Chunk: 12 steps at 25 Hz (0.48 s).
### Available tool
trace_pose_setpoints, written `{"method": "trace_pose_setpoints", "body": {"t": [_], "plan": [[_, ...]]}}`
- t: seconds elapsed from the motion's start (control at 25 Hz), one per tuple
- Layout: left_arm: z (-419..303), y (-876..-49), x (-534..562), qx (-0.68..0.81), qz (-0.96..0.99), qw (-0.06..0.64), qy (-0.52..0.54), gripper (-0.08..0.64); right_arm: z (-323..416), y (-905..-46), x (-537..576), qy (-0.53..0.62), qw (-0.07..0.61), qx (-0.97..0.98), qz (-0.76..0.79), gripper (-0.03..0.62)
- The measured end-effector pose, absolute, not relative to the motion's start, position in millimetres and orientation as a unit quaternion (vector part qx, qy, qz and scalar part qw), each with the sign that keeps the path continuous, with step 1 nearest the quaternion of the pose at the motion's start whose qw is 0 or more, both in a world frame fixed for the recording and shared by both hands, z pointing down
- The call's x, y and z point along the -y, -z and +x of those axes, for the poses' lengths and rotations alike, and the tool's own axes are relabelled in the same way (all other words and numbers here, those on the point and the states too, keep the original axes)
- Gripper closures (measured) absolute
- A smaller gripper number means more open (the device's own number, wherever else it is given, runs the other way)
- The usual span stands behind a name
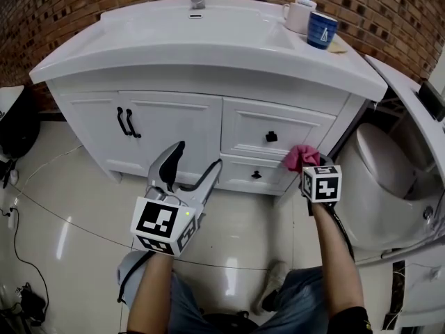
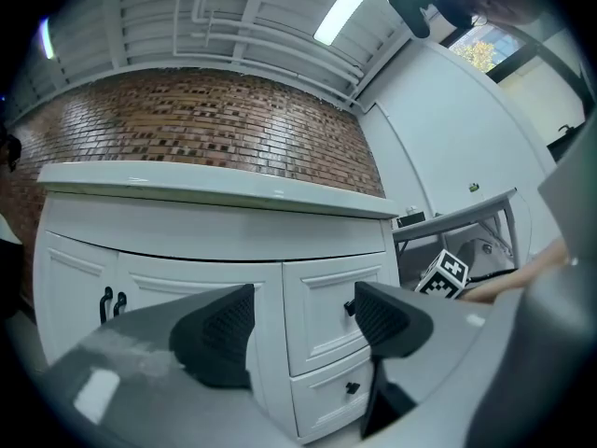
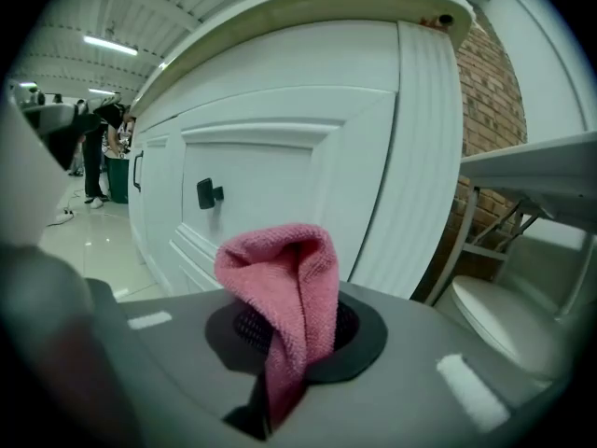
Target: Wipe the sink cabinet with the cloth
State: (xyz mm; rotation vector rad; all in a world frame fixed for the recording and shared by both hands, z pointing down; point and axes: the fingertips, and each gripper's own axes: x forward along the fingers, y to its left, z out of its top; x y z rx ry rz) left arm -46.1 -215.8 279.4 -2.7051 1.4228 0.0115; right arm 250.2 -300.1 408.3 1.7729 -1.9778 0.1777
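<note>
The right gripper [image 3: 294, 329] has its jaws pressed together on a pink terry cloth [image 3: 284, 292]. The cloth stands up from the clamp in a folded hump. Its lower end runs down between the jaws and out of sight, and the fabric covers most of the ribbed pads. In the head view, the right gripper [image 1: 308, 167] blocks its own jaws, and only the cloth [image 1: 300, 157] shows past it. The cloth sits at the right end of the white panelled sink cabinet [image 1: 174, 120], beside the upper drawer [image 1: 274, 127] with its black knob [image 1: 271, 137]. I cannot tell whether cloth and cabinet [image 3: 280, 147] touch.

The left gripper [image 2: 303, 329] has its dark pads [image 2: 219, 329] spread wide with nothing between them. It is held off the cabinet front [image 2: 187, 250], lower and to the left [image 1: 197, 157].
</note>
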Motion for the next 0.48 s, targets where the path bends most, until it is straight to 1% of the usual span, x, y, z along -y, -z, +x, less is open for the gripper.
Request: {"method": "trace_pose_setpoints", "body": {"t": [0.12, 0.2, 0.32, 0.48], "plan": [[-42.1, -281.2, 216.9, -0.464, -0.885, 0.041, -0.003, 0.218, 239.9, -408.2, 296.9, -0.044, 0.253, 0.716, 0.649, 0.551], [-42.1, -281.3, 217.2, -0.464, -0.885, 0.042, -0.002, 0.218, 213.2, -417.8, 295.9, -0.043, 0.261, 0.734, 0.626, 0.551], [-45.2, -280.4, 217.5, -0.468, -0.882, 0.043, -0.002, 0.218, 142.2, -433.8, 296.5, -0.044, 0.251, 0.792, 0.554, 0.551], [-52.3, -282.9, 216.9, -0.476, -0.879, 0.042, 0.002, 0.218, 49.8, -436.4, 308.9, -0.047, 0.203, 0.853, 0.478, 0.551]]}}
